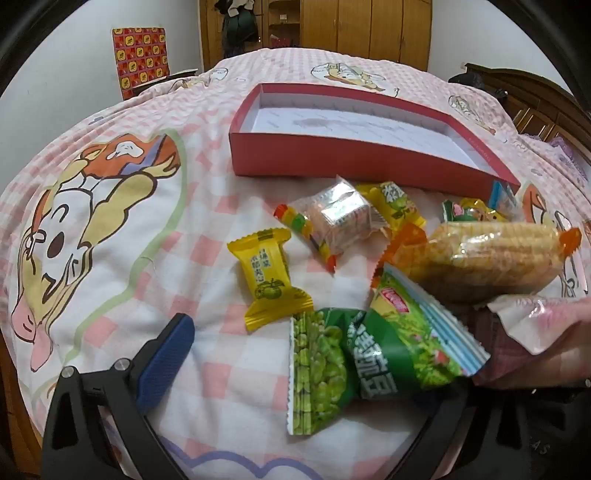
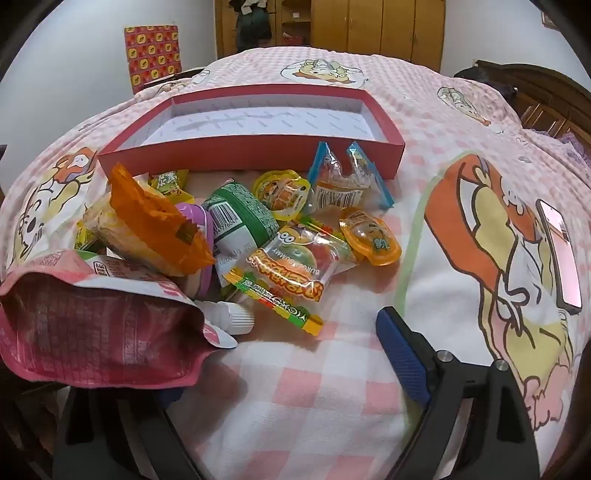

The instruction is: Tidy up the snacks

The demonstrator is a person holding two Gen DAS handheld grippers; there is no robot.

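A pile of snack packets lies on the bed before an empty red box [image 1: 332, 157] with a white inside, also in the right wrist view [image 2: 251, 153]. In the left wrist view I see a yellow candy packet [image 1: 269, 277], a clear wrapped cake [image 1: 332, 221], a green pea bag [image 1: 354, 362] and a corn snack [image 1: 491, 258]. My left gripper [image 1: 306, 373] is open over the pea bag; its right finger is hidden. My right gripper [image 2: 277, 354] is open. A pink bag [image 2: 96, 332] covers its left finger. A burger gummy packet [image 2: 295, 269] and jelly cups [image 2: 373, 236] lie ahead.
The bed has a pink checked cover with cartoon prints [image 1: 92, 236]. A phone [image 2: 559, 254] lies on the bed at the right. A patterned red box [image 1: 142, 55] and wooden wardrobes [image 1: 369, 26] stand behind the bed. A dark wooden bed frame [image 1: 524, 96] is at the right.
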